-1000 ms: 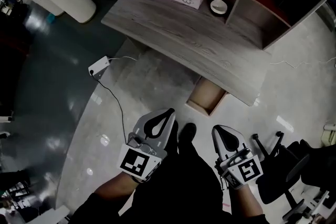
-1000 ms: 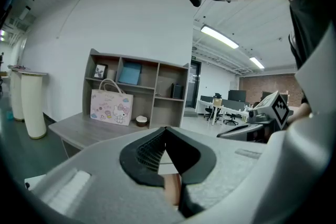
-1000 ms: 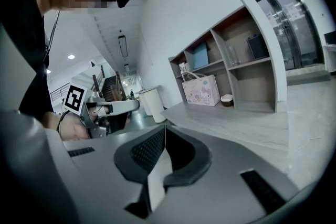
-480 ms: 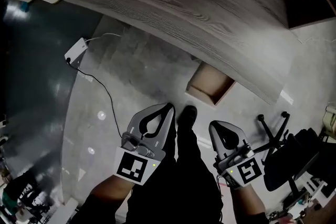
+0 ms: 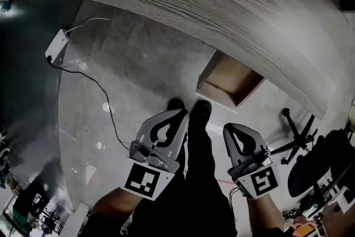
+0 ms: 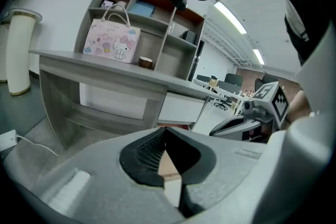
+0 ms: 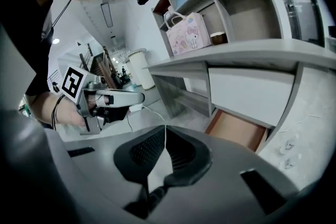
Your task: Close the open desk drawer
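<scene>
Head view, left gripper (image 5: 179,112) and right gripper (image 5: 229,128) hovering apart from the drawer (image 5: 230,78), standing open under the desk (image 5: 194,3), left gripper view, jaws pressing together, holding nothing, right gripper view, jaws likewise meeting empty, drawer gaping beyond.

drawer (image 5: 230,79): rear end hidden under the desk top (image 5: 194,3); in the left gripper view it is nearly all hidden behind the left gripper (image 6: 165,128), with one wooden sliver showing.
desk top: cut off by the head view's top edge.
office chair (image 5: 308,169): cut by the right edge, seat a dark blur.
shelf items (image 6: 142,8): too small to name.
</scene>
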